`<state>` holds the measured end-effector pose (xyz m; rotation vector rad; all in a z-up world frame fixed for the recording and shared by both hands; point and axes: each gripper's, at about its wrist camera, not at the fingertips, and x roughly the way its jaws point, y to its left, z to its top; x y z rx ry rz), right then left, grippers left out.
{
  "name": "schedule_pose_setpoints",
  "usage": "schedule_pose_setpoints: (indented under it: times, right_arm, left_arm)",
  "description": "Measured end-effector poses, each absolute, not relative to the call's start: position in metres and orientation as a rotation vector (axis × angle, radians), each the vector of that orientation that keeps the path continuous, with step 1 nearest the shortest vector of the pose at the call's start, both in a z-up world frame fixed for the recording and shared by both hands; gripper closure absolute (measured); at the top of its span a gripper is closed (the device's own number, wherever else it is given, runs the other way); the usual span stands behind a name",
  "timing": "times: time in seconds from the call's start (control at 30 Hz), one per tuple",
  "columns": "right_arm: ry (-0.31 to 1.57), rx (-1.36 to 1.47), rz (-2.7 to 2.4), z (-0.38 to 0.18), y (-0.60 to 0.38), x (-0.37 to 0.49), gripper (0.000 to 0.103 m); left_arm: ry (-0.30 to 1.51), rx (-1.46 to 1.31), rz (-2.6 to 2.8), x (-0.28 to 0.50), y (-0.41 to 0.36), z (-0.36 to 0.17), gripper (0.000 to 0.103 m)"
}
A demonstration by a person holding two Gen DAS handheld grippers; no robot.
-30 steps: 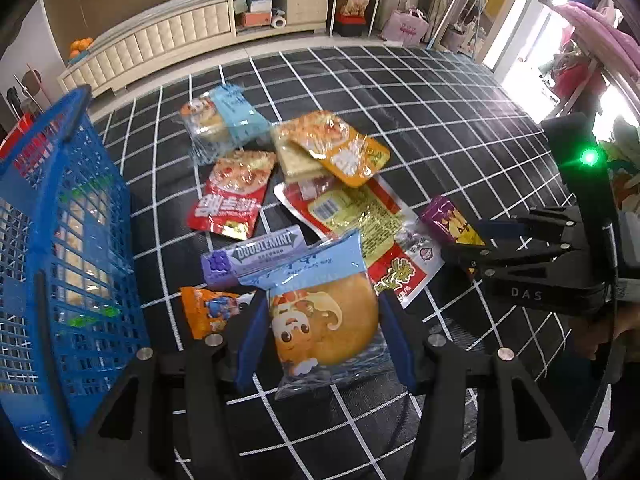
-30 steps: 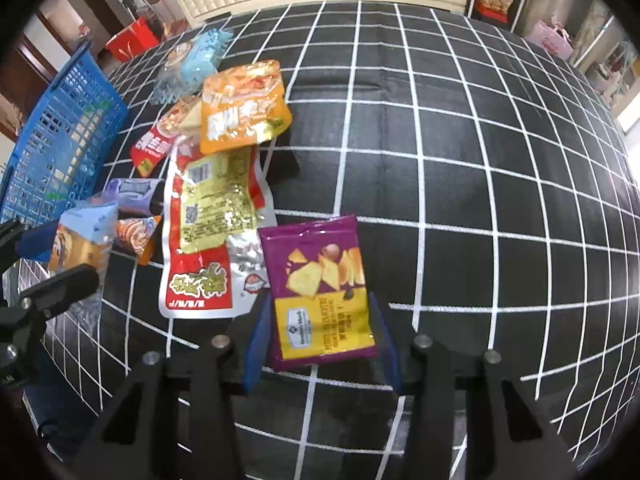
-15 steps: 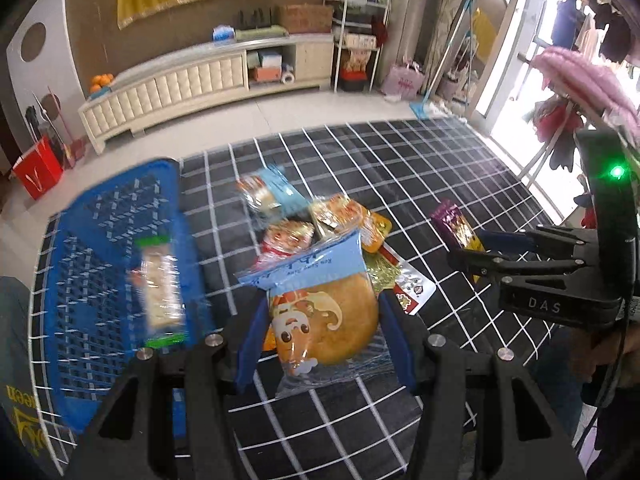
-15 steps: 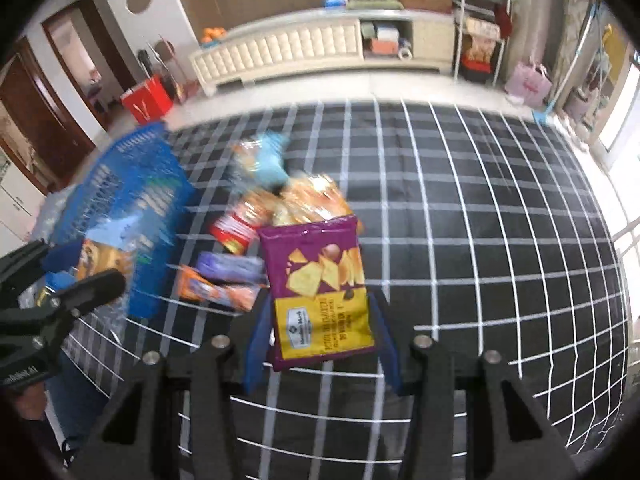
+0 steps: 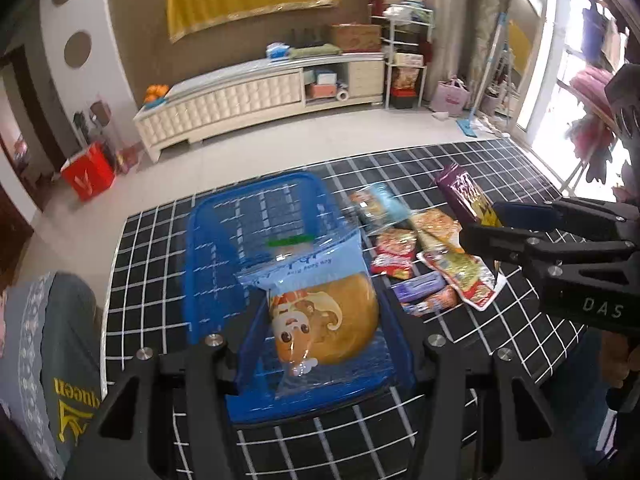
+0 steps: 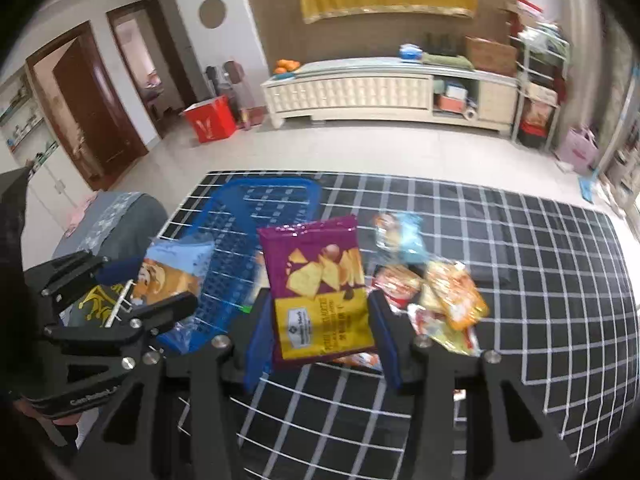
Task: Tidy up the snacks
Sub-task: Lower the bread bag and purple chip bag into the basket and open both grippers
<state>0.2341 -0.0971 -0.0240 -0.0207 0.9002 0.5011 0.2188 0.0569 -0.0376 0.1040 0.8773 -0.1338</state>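
My left gripper (image 5: 320, 312) is shut on a blue cookie packet (image 5: 316, 260) with a cartoon face, held in the air over the blue mesh basket (image 5: 224, 240). My right gripper (image 6: 322, 334) is shut on a purple and yellow chip bag (image 6: 316, 264), held above the mat just right of the basket (image 6: 240, 236). In the left wrist view the right gripper (image 5: 482, 222) and its chip bag (image 5: 460, 190) come in from the right. In the right wrist view the left gripper (image 6: 148, 286) and its cookie packet (image 6: 168, 278) are at the left.
Several loose snack packets (image 5: 424, 256) lie on the black gridded mat (image 6: 520, 280), right of the basket. A person's clothed knee (image 5: 52, 340) is at the mat's left edge. A white low cabinet (image 5: 260, 96) and a red bag (image 5: 86, 178) stand beyond on the tiled floor.
Both grippers rose from the mat with their packets and swung left. The cookie packet now hangs over the basket, and the chip bag is up beside it.
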Motion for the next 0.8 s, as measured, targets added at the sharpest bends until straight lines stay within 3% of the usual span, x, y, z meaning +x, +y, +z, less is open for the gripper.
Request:
schedule_pose_setpoints:
  times: [0.33,0.8]
  right_arm:
    - [0.944,-0.1,0.569,-0.046,-0.037,0.249,0.051]
    - [1.03,-0.14,0.585,-0.087,-0.016,0.268,0.051]
  left_arm:
    - [0.884,0.058,-0.106,0.232,0.121,-0.048,0.051]
    - [0.963,0.075,-0.135,0.259,0.123,-0.094,0.051]
